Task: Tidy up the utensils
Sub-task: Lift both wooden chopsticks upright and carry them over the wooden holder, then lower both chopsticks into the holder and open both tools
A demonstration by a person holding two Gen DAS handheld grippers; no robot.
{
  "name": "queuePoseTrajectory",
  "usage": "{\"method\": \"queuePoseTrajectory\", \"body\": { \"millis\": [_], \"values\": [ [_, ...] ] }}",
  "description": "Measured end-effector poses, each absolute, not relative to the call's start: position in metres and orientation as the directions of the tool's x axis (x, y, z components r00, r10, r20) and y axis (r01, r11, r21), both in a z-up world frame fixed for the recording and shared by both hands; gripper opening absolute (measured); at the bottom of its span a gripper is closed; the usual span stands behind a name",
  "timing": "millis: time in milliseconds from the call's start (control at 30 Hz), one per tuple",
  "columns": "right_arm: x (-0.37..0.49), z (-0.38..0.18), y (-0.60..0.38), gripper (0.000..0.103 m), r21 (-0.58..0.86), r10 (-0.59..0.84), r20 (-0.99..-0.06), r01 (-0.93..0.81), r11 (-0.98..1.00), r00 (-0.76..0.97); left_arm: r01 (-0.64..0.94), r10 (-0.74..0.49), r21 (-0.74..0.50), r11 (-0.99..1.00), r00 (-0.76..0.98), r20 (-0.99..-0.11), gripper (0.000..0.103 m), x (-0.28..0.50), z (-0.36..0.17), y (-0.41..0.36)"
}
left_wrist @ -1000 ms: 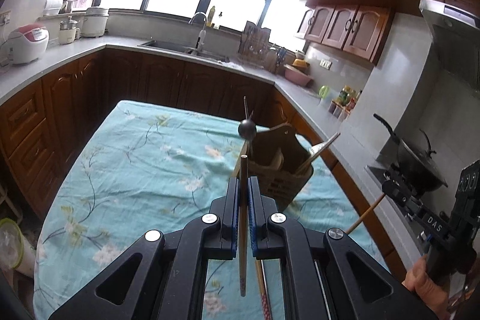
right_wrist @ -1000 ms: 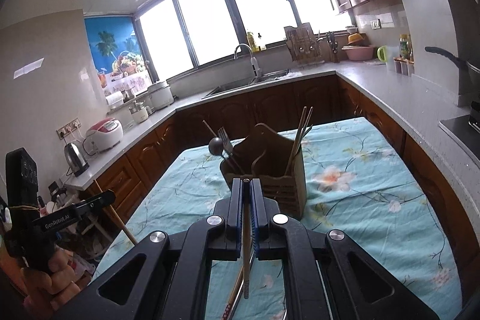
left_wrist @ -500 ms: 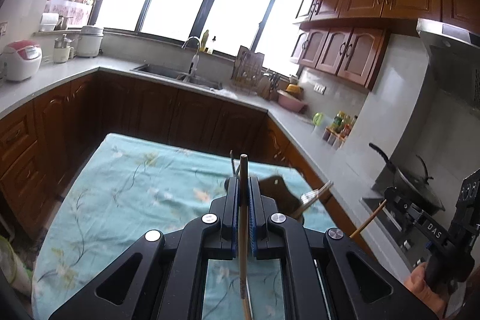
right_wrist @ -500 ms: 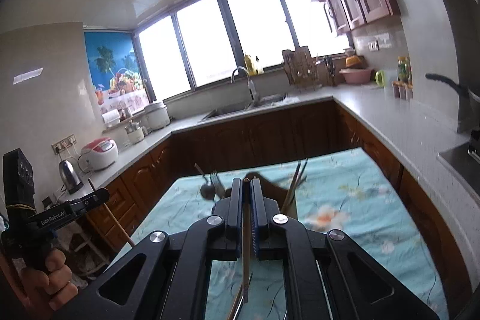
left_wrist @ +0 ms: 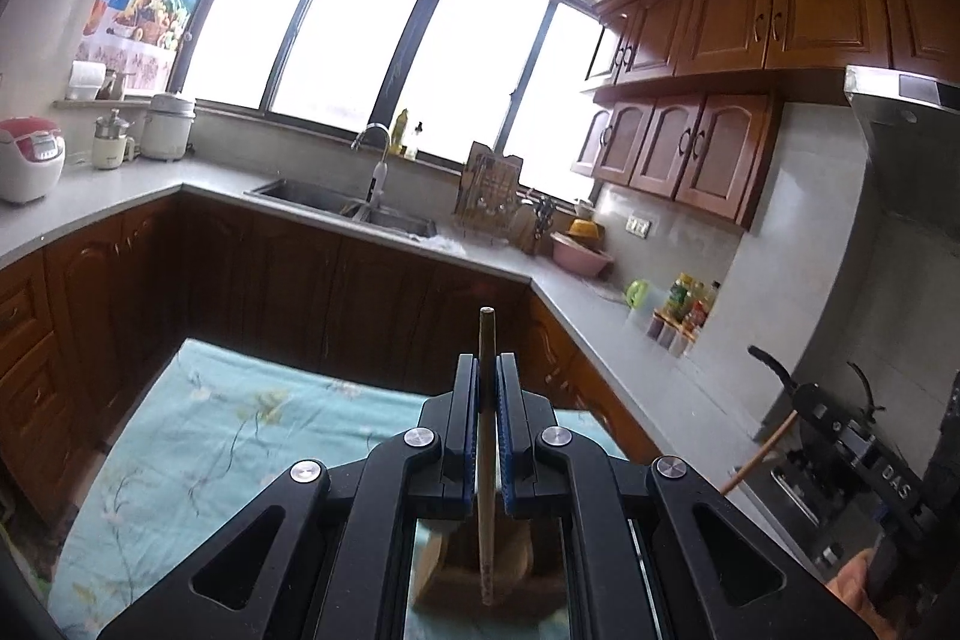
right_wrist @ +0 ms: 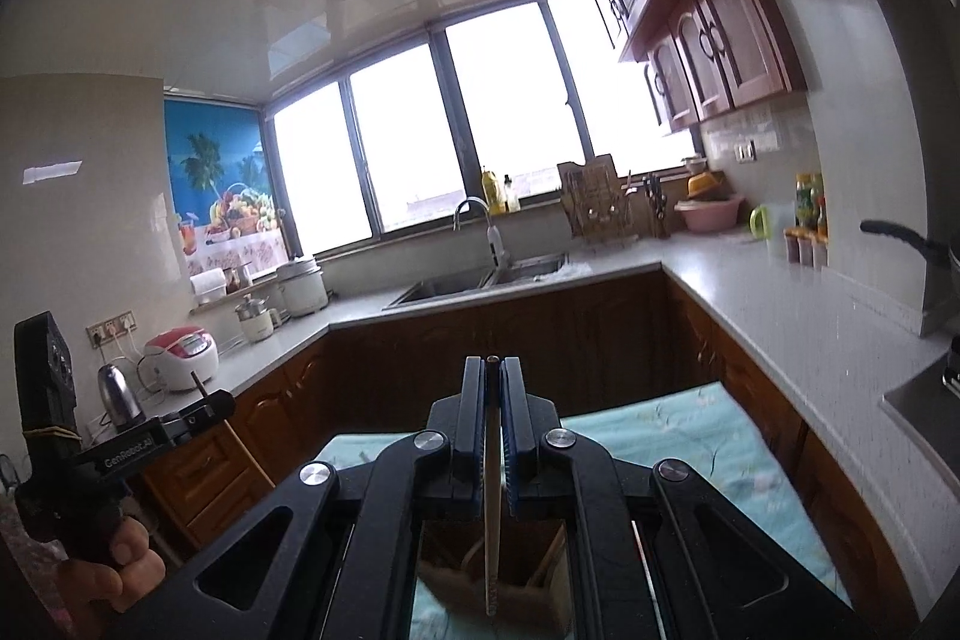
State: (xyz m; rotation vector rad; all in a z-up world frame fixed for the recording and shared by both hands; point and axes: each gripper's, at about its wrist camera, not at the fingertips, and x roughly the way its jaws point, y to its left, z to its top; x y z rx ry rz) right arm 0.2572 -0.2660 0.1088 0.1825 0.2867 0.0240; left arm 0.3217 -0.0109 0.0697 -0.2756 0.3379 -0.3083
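My left gripper is shut on a wooden chopstick that stands upright between the blue pads. Under it, seen through the gripper frame, sits the wooden utensil holder. My right gripper is shut on a second chopstick, whose lower end hangs over the holder; other sticks lean inside the holder. In the right wrist view the left gripper shows at the left edge with its chopstick. In the left wrist view the right gripper shows at the right edge with its chopstick.
The holder stands on a table with a teal flowered cloth. Dark wooden cabinets and a grey counter ring the table. A sink is at the back, a rice cooker and kettle to the left, and a black pan to the right.
Both grippers have moved forward over the utensil holder, each still holding its chopstick. The holder has slid from ahead of the jaws to beneath them, and the right gripper has risen.
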Motion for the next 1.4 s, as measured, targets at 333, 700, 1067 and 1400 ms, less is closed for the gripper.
{"method": "queuePoseTrajectory", "body": {
  "millis": [333,700,1067,1400],
  "values": [
    [0.287,0.093,-0.269,0.005,0.14,0.023,-0.262,0.014,0.99,0.965,0.23,-0.309,-0.281,0.932,0.908,-0.282,0.005,0.364,0.019,-0.052],
    [0.312,0.036,-0.271,0.005,0.161,0.06,-0.371,0.001,0.987,0.927,0.235,-0.323,-0.259,0.937,0.865,-0.384,0.005,0.403,-0.033,-0.076],
    [0.314,0.01,-0.28,0.005,0.193,0.075,-0.422,0.008,0.981,0.903,0.253,-0.328,-0.219,0.942,0.823,-0.463,0.007,0.41,-0.032,-0.061],
    [0.316,0.008,-0.285,0.009,0.22,0.079,-0.442,0.022,0.975,0.894,0.26,-0.338,-0.222,0.94,0.801,-0.494,0.007,0.417,-0.028,-0.058]
  ]
}}
